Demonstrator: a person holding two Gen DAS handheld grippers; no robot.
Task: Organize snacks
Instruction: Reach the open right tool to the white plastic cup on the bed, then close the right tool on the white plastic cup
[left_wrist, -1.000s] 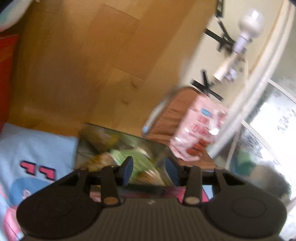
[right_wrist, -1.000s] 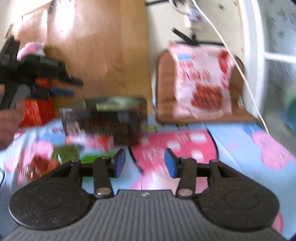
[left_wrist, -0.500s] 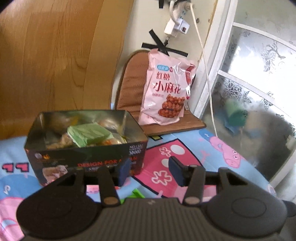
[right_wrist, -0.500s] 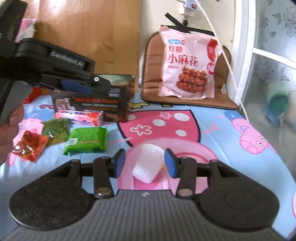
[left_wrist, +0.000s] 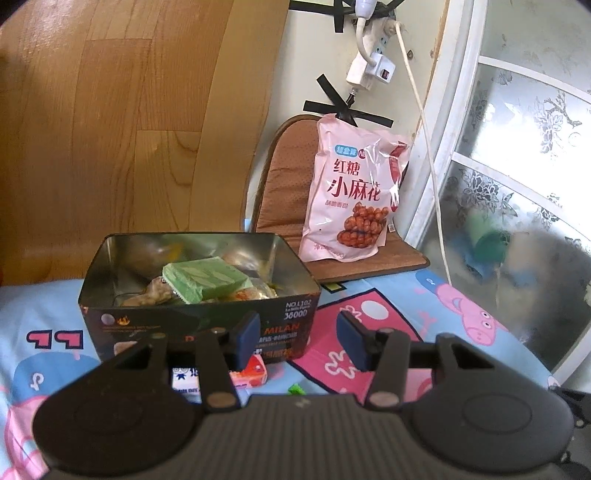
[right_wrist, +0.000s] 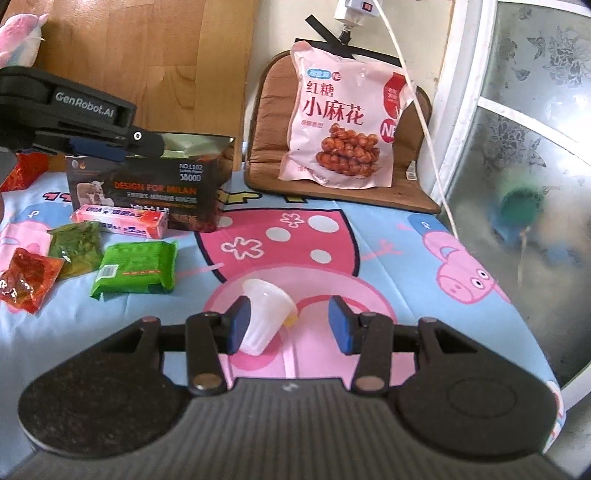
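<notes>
The left gripper (left_wrist: 297, 341) hangs parted and empty before the open snack tin (left_wrist: 199, 291). The right gripper (right_wrist: 288, 325), also parted, straddles a tipped jelly cup (right_wrist: 267, 314) without clamping it; loose packets (right_wrist: 135, 267) lie at ten o'clock.

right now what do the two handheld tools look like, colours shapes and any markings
Both match: the left tool and the right tool each have a black ribbed body with two round black discs, black finger arms on silvery pivot pins, and blue rectangular pads. In the right wrist view the left tool's black side carries white "GenRobot.AI" lettering. No cables or sleeves show.
</notes>
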